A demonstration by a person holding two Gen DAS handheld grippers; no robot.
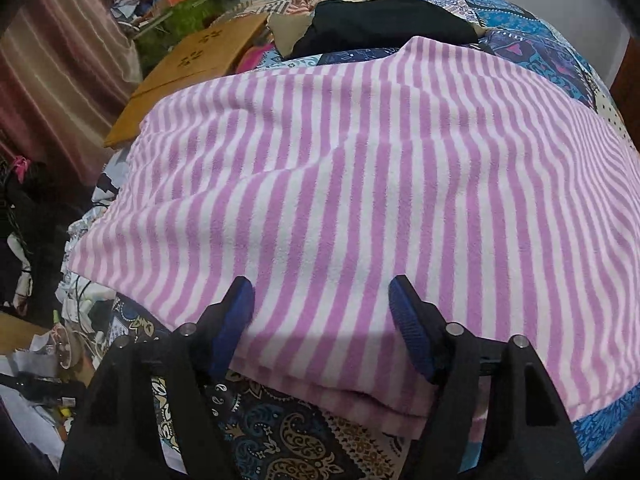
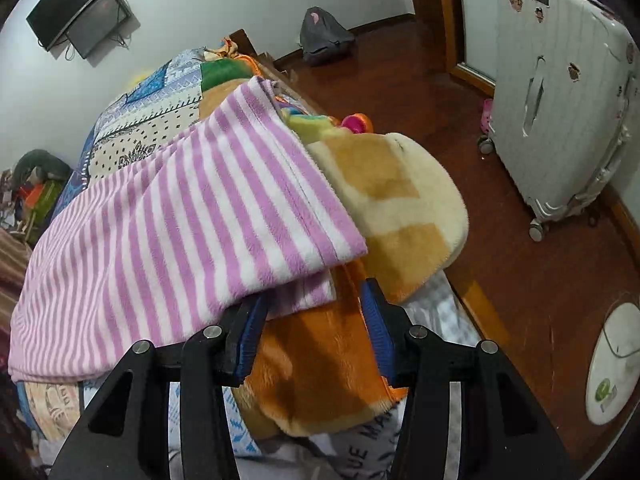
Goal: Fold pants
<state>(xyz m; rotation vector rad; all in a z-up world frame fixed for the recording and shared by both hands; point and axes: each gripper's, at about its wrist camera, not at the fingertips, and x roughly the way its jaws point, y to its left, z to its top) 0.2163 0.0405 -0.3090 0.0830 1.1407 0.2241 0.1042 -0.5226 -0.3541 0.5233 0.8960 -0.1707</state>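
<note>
your left tool (image 1: 322, 320) gapes wide over the striped pants (image 1: 340, 184) on the bed, touching nothing. your right tool (image 2: 314, 320) stands narrower, empty, pants hem at its ten o'clock.

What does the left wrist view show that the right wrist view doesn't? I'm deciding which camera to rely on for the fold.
Only the left wrist view shows the left gripper, open over the near edge of the striped pants, plus a black garment and a cardboard box beyond. Only the right wrist view shows the right gripper, open by a hem end of the pants, an orange plush blanket, a white suitcase and the wooden floor. Both show the pants lying on the patterned quilt.
</note>
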